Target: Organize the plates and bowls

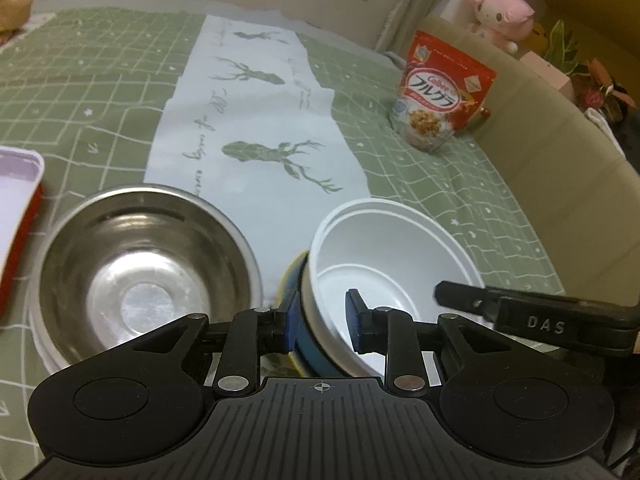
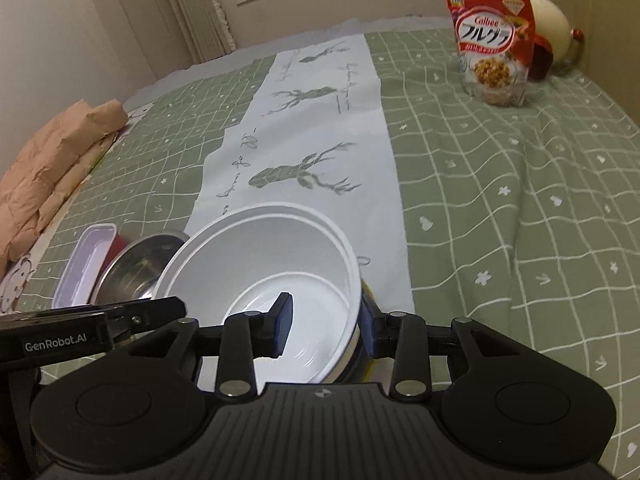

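A white bowl sits nested in a blue bowl with a yellow edge, on the green cloth. My left gripper straddles the left wall of this stack, one blue pad outside on the blue bowl and one inside the white bowl, pressing on it. My right gripper grips the opposite wall the same way; its finger shows at the far rim in the left wrist view. A steel bowl stands just left of the stack, on something white.
A red container with a white lid lies left of the steel bowl. A red cereal bag stands far right. A folded beige jacket lies at the left edge. A white deer-print runner crosses the green checked cloth.
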Motion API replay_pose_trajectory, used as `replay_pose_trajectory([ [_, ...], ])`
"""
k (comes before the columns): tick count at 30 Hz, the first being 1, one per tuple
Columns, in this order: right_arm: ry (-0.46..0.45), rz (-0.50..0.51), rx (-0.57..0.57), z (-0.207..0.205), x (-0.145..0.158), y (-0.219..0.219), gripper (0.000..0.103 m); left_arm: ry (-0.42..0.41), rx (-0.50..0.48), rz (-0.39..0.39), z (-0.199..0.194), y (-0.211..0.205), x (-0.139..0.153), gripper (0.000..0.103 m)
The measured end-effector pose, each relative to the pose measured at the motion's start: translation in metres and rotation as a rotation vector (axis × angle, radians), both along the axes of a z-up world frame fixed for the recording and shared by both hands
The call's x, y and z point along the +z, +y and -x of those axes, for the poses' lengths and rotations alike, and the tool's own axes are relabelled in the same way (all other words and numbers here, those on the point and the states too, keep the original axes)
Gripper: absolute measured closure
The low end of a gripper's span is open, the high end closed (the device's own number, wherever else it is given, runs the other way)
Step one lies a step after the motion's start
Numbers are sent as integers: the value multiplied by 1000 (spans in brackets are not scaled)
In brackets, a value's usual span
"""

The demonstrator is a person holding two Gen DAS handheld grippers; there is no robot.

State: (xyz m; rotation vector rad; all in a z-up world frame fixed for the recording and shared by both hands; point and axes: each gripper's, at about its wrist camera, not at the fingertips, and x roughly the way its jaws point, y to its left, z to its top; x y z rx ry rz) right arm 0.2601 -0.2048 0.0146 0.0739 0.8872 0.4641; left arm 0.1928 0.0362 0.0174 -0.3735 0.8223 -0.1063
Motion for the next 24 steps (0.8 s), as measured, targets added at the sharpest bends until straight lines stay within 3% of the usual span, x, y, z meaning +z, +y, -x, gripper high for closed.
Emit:
replay_pose_trajectory([
  [7, -90, 33, -20, 11, 16, 5, 67, -35, -15, -4, 5, 4, 6, 75],
  [13, -185, 40, 16, 13, 48, 40, 60, -120, 72, 122, 36, 56, 19, 75],
  [16, -150, 25, 89, 2, 52, 73, 57, -128, 209, 157, 58, 102, 15, 75],
  [19, -56, 12, 148, -17, 43, 114, 57, -80, 348, 150, 76, 138, -3, 75],
  [22, 29, 51, 191, -33, 27, 160, 57, -5, 392, 222, 84, 160, -28, 75],
  [24, 36, 118, 206, -41, 16, 190, 57, 26, 398, 241, 87, 164, -40, 75],
])
